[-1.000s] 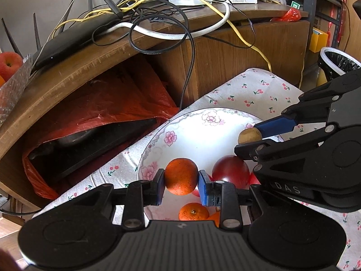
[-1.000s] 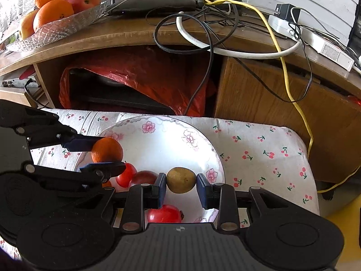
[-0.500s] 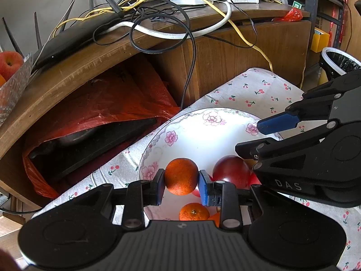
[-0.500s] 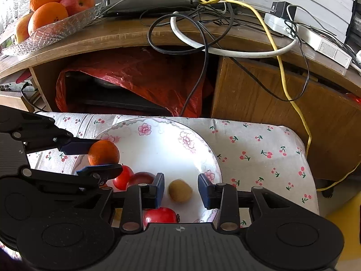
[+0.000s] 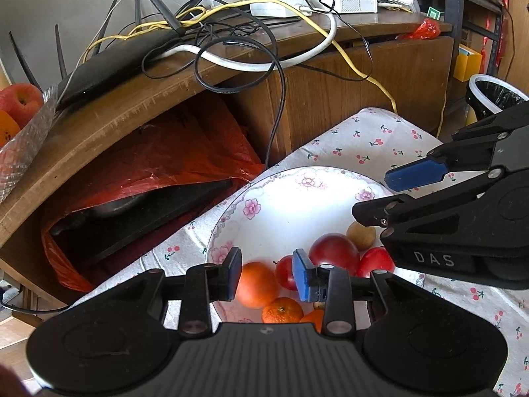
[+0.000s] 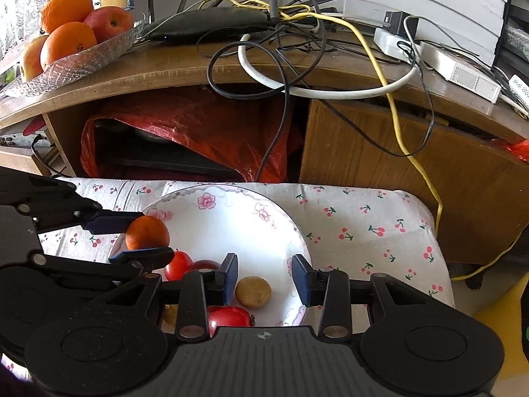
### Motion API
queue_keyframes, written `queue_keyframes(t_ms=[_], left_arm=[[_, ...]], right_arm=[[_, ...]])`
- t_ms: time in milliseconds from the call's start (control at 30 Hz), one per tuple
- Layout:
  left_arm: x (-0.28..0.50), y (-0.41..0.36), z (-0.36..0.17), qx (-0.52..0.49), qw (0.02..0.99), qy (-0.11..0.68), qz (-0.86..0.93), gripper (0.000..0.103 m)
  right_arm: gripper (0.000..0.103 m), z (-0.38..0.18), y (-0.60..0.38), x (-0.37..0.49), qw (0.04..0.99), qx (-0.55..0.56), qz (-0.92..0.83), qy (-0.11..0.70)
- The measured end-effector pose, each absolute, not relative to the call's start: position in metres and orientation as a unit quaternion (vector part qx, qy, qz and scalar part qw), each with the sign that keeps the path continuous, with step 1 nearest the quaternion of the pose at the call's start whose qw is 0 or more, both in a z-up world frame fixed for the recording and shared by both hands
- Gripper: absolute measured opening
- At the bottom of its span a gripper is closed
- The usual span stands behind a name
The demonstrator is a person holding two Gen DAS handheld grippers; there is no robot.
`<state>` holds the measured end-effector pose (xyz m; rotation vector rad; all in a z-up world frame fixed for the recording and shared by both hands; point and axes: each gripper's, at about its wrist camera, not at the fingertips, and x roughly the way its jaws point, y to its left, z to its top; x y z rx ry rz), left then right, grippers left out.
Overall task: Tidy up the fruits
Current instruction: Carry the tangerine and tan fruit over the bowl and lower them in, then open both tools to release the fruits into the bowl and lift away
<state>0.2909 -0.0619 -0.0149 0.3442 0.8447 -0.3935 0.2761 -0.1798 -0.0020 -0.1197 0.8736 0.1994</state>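
A white flowered plate (image 5: 231,205) (image 6: 297,231) sits on a cherry-print cloth and holds several fruits. My left gripper (image 5: 267,274) hangs over its near left part with its jaws opening. An orange (image 5: 256,284) (image 6: 147,233) sits between them, blurred, with a gap to the right pad. My right gripper (image 6: 264,276) (image 5: 390,195) stands open over the plate's right part. A brown kiwi-like fruit (image 6: 253,291) (image 5: 361,235) lies on the plate below its gap, free of the pads. A dark red fruit (image 5: 334,251), red tomatoes (image 5: 375,261) and a mandarin (image 5: 282,309) lie alongside.
A wooden cabinet (image 6: 198,72) rises just behind the cloth, strewn with cables (image 6: 297,49) and a router. A glass bowl (image 6: 82,63) of oranges and apples stands on its left end. A red plastic bag (image 6: 198,132) fills the recess below. A black-lined bin (image 5: 492,92) is at right.
The right jaws opened and the brown fruit dropped onto the plate. The left jaws then spread and the orange slid lower between them.
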Motion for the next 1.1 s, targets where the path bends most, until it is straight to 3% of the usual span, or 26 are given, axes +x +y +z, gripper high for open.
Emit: queue_keyframes(t_ms=[1100], left_arm=[[0.276, -0.059, -0.003, 0.164, 0.891, 0.391, -0.163, 0.044]], right_arm=[[0.036, 0.006, -0.178, 0.255, 0.899, -0.064, 0.09, 0.425]])
